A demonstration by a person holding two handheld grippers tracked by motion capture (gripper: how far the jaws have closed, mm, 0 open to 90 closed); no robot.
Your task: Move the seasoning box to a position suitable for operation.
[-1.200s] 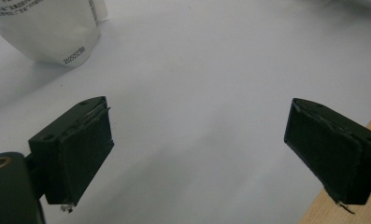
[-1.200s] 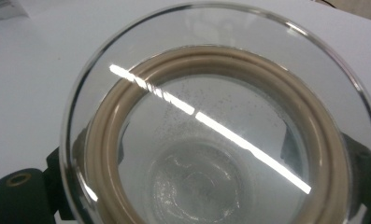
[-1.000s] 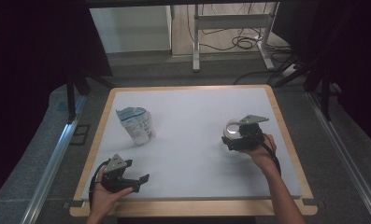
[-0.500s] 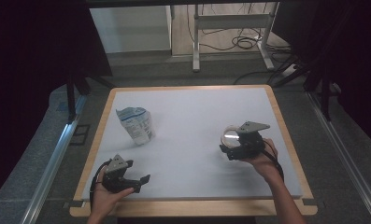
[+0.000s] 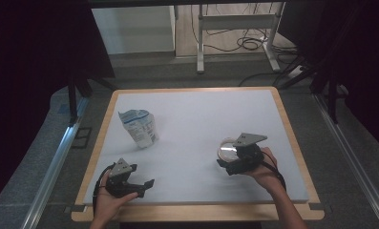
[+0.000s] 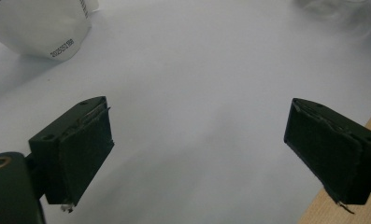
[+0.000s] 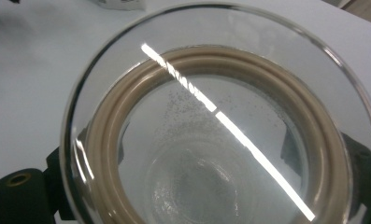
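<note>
On white wood-rimmed table [image 5: 196, 114], dim room.

A: Item, glass lid [image 7: 220, 130]: cut off by the lower and right edges in the right gripper view; it hid most of the right hand-held gripper's jaws.

B: Item, white pouch [image 6: 38, 25]: cropped at the top-left corner in the left gripper view. Its print was too small to read from above.

One glass lid [image 5: 226, 150], one pouch [image 5: 138, 127], perhaps paper, and two grippers on one table [image 5: 196, 114].
</note>
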